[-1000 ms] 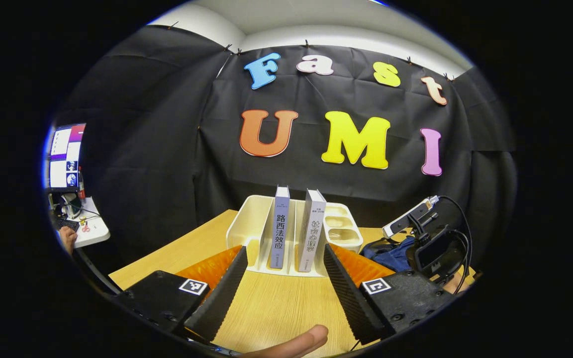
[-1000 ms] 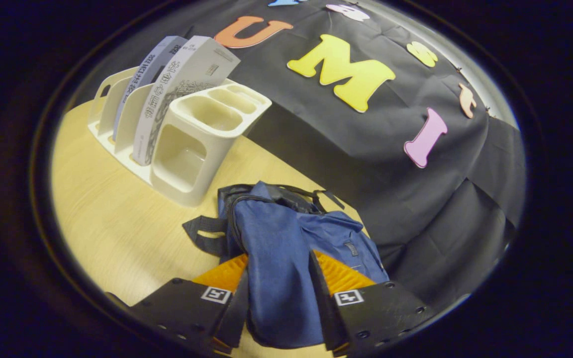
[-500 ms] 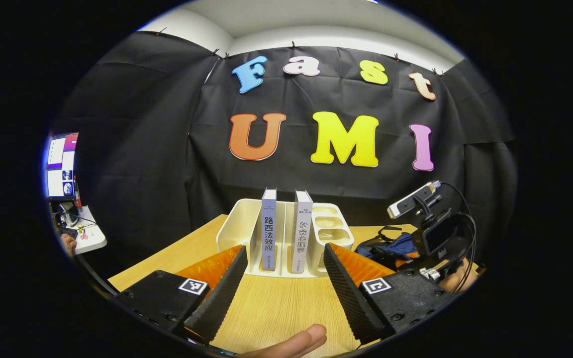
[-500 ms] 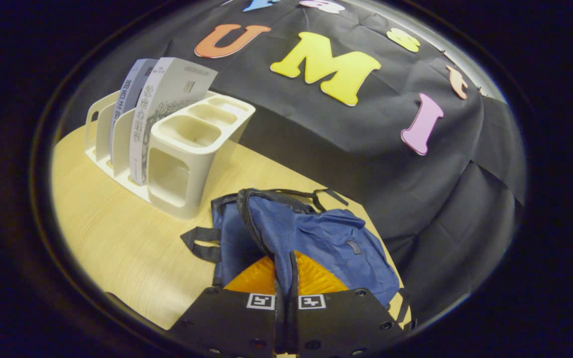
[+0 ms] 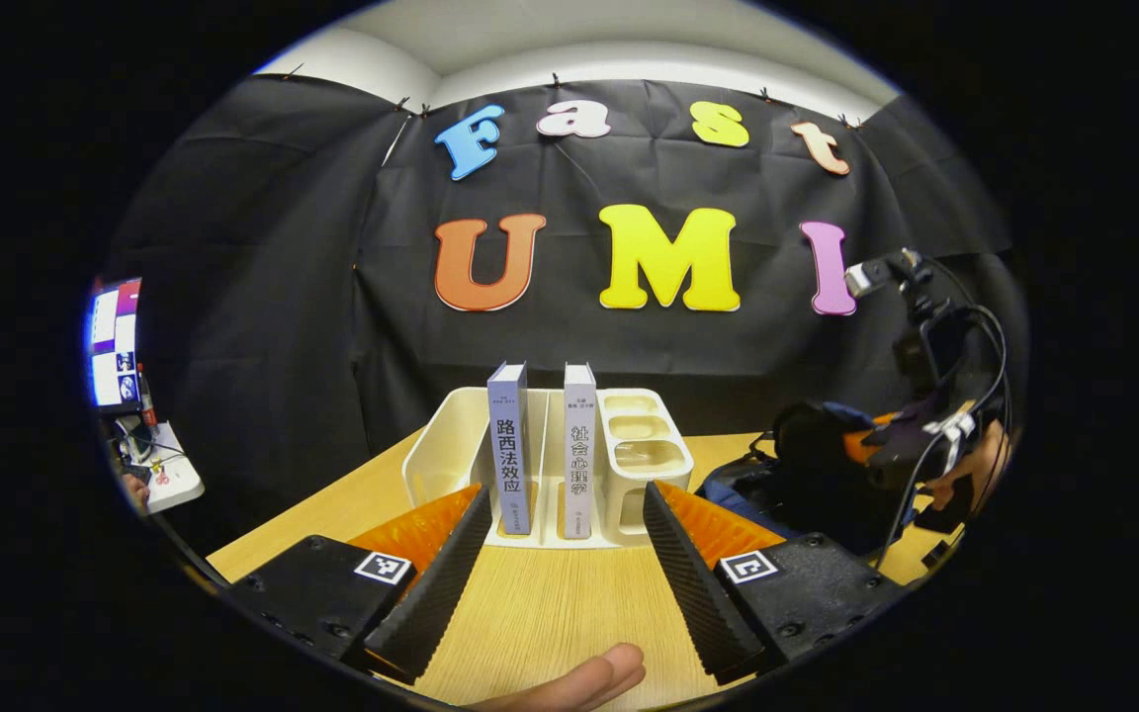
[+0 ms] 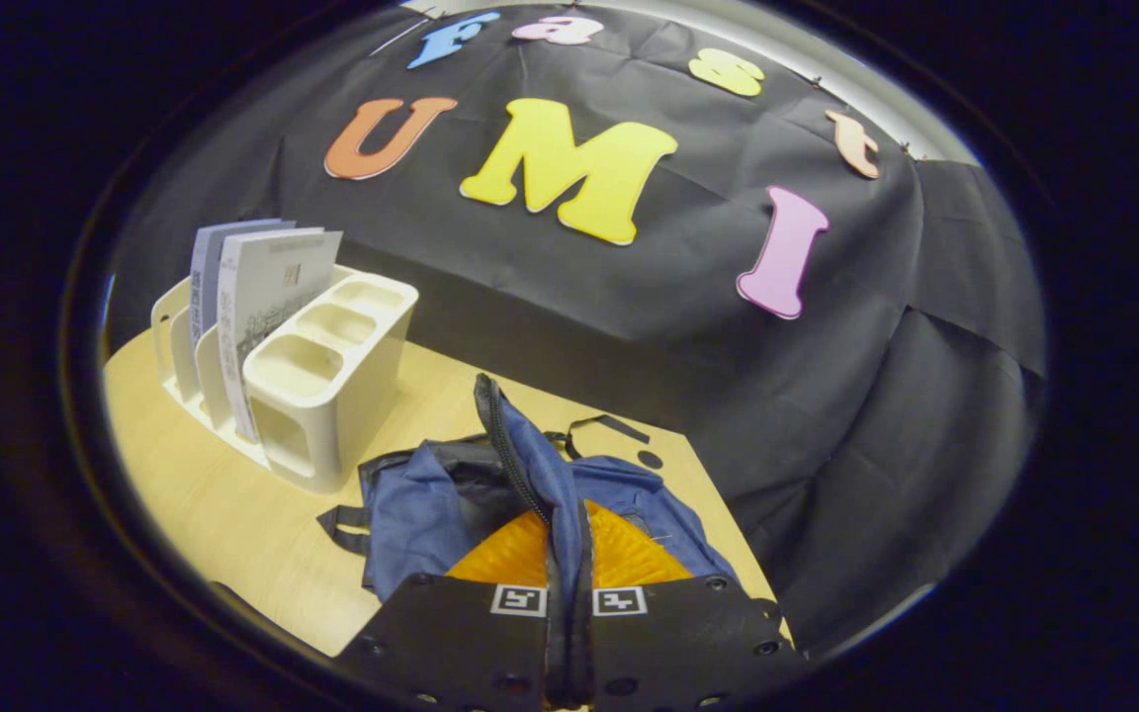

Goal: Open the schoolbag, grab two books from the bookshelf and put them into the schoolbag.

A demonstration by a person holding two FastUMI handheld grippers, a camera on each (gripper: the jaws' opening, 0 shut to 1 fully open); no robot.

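Two books stand upright in a white bookshelf (image 5: 644,455): one with a bluish spine (image 5: 510,450), one with a grey spine (image 5: 579,450). My left gripper (image 5: 566,492) is open just in front of them, holding nothing. The blue schoolbag (image 6: 431,504) lies on the table to the right of the bookshelf (image 6: 332,366). My right gripper (image 6: 566,524) is shut on the schoolbag's zippered flap (image 6: 525,460) and holds it raised. From the left gripper view, the right gripper (image 5: 901,450) hangs above the schoolbag (image 5: 807,475), held by a hand.
The wooden table (image 5: 550,603) runs back to the black cloth wall. A monitor (image 5: 115,341) and a small white side table (image 5: 169,475) stand far left. A fingertip (image 5: 589,677) shows at the lower edge between my left fingers.
The right gripper closed on the schoolbag's flap, then lifted it, pulling the opening up. The left gripper stayed open and drifted slightly relative to the books.
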